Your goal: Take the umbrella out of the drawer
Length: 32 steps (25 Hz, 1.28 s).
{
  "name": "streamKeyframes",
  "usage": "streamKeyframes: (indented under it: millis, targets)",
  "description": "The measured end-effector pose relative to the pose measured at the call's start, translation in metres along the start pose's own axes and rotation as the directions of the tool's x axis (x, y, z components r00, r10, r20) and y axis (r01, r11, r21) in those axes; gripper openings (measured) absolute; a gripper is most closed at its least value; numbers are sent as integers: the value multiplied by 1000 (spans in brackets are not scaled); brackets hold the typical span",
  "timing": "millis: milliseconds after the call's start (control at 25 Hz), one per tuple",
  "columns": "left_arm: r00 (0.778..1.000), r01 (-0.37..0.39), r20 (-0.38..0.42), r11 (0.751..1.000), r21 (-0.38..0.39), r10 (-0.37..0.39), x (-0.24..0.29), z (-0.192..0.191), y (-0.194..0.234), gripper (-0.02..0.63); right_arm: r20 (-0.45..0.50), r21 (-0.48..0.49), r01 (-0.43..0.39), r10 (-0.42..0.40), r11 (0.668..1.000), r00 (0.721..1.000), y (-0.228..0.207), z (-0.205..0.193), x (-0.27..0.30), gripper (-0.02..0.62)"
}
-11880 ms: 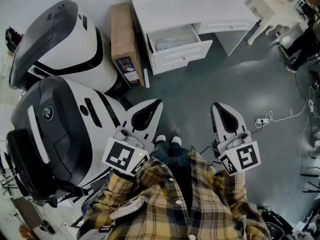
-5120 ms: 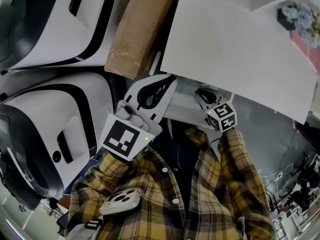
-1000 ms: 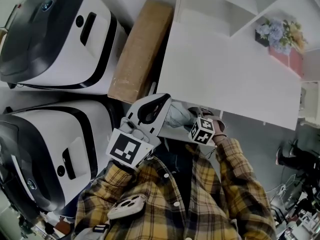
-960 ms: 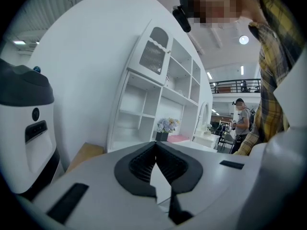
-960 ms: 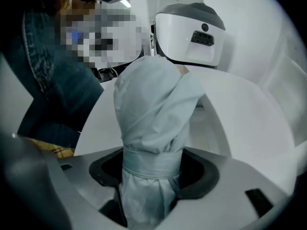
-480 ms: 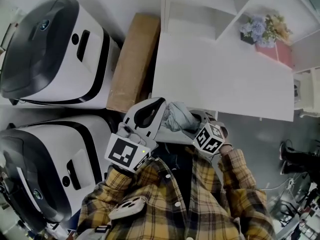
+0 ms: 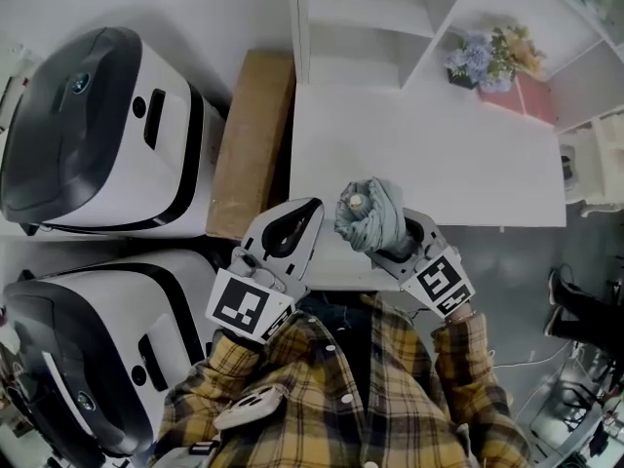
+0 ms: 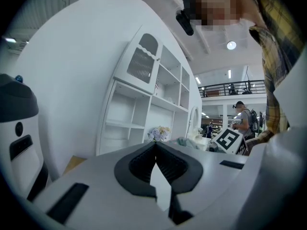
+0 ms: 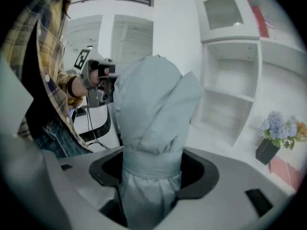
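Note:
A folded grey-blue umbrella (image 7: 369, 214) stands upright in my right gripper (image 7: 402, 244), over the front edge of the white desk top (image 7: 439, 164). In the right gripper view the jaws are shut on the umbrella (image 9: 152, 123) at its strap band, and the gripper (image 9: 152, 169) holds it by the lower part. My left gripper (image 7: 291, 226) hovers just left of the umbrella. Its jaws meet at the tips with nothing between them, as the left gripper view shows (image 8: 155, 145). The drawer is hidden under my arms and the desk edge.
A long cardboard box (image 7: 249, 144) lies against the desk's left side. Two large white and black machines (image 7: 97, 135) (image 7: 88, 349) stand further left. On the desk's far right are a flower pot (image 7: 483, 58) and a pink box (image 7: 534, 96). White shelves (image 7: 361, 13) rise behind.
My right gripper has come up from below the desk edge with the umbrella, which now stands upright above the desk front. The left gripper stayed almost in place.

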<state>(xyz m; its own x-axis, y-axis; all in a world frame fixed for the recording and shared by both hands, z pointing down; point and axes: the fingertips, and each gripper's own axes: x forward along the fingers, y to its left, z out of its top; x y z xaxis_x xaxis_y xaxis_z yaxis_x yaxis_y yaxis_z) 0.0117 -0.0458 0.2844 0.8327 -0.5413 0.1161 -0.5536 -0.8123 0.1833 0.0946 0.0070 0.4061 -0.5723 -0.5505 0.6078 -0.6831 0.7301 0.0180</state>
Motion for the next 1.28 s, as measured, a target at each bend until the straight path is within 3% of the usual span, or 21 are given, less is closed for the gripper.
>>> streamKeyframes:
  millis: [160, 360, 680, 880, 1040, 1280]
  targets:
    - [1000, 25, 5, 1000, 3, -25, 1, 3, -4, 20, 100, 55, 80, -85, 995, 991, -10, 27, -23, 307]
    - [998, 58, 10, 998, 8, -58, 8, 6, -10, 20, 215, 128, 159, -184, 979, 959, -27, 54, -48, 307]
    - [996, 86, 5, 996, 13, -86, 13, 9, -17, 20, 422, 326, 174, -308, 929, 853, -46, 89, -91, 307]
    - [996, 87, 8, 996, 9, -87, 15, 13, -19, 20, 477, 398, 177, -368, 900, 798, -53, 95, -111, 307]
    - [996, 92, 11, 996, 16, -92, 16, 14, -21, 20, 476, 425, 191, -398, 885, 784, -56, 91, -118, 307]
    - [996, 87, 8, 996, 18, -87, 17, 14, -22, 20, 465, 431, 192, -399, 882, 790, -60, 86, -115, 307]
